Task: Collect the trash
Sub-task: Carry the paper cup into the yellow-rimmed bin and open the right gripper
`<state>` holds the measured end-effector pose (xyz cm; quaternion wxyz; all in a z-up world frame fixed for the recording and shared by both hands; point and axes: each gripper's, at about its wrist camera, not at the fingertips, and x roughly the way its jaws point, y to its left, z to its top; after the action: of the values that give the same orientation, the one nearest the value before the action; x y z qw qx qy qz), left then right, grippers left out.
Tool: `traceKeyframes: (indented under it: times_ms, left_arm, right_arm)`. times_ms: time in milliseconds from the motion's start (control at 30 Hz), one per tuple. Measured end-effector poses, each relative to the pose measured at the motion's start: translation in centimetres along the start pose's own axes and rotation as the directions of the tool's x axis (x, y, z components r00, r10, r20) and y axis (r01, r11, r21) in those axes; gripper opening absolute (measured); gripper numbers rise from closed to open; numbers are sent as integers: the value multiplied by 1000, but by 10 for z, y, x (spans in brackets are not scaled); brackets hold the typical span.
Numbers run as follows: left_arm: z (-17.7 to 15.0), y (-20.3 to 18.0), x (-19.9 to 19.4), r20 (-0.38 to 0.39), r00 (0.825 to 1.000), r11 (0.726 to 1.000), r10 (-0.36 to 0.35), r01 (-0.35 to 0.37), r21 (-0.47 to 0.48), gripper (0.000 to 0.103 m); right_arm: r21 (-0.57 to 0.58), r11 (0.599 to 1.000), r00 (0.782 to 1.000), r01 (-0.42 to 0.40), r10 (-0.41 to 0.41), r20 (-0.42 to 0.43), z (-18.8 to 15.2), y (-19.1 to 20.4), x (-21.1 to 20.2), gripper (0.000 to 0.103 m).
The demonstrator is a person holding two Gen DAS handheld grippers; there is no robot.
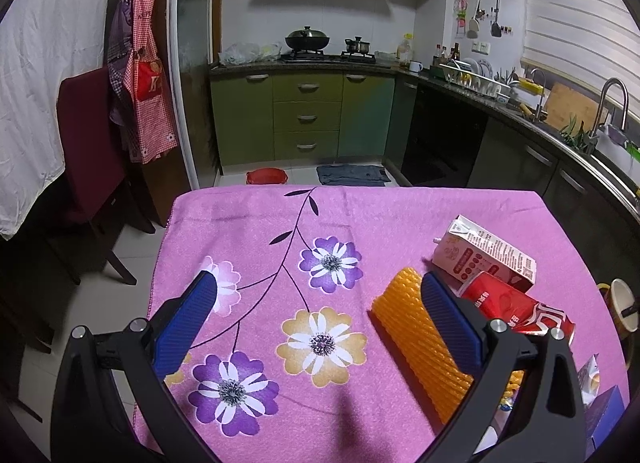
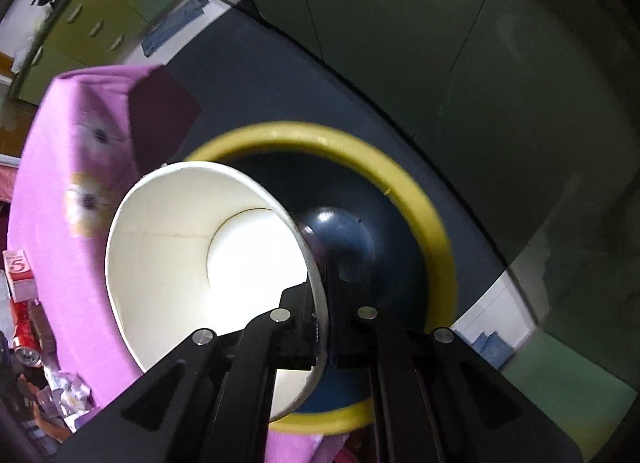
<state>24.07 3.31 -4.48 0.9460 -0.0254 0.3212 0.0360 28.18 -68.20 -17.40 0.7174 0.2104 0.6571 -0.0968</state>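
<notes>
The right gripper point(image 2: 325, 327) clamps the rim of a white paper cup point(image 2: 200, 263) above the yellow-rimmed dark bin point(image 2: 404, 191). Next: release. The left gripper point(image 1: 316, 315) hangs wide open, empty.

My left jaws wear bumpy blue rubbery pads point(image 1: 188, 323). The pink cloth point(image 1: 256, 231) looks soft and matt. The orange foam net point(image 1: 416, 347) is ridged. My paper cup point(image 2: 192, 247) is smooth inside. The bin point(image 2: 344, 231) looks like shiny plastic.
</notes>
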Motion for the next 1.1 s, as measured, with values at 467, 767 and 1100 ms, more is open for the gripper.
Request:
traceKeyframes:
  times_ms: [467,767,1100]
  left_arm:
    - [2,-8,6,-43,999,1000,-7,8,29,97]
    - [1,-12,-30,-91,995,995,-28,36,93,97]
    - [-61,-32,-95,-160,982,965,-104,139,222,97]
  right_arm:
    - [-31,997,997,73,-72,14,3,-7,31,26]
    - [-90,996,997,-13,20,80,-7,8,-5,26]
    - [-180,980,983,-86,113,144,-41,42,-47,26]
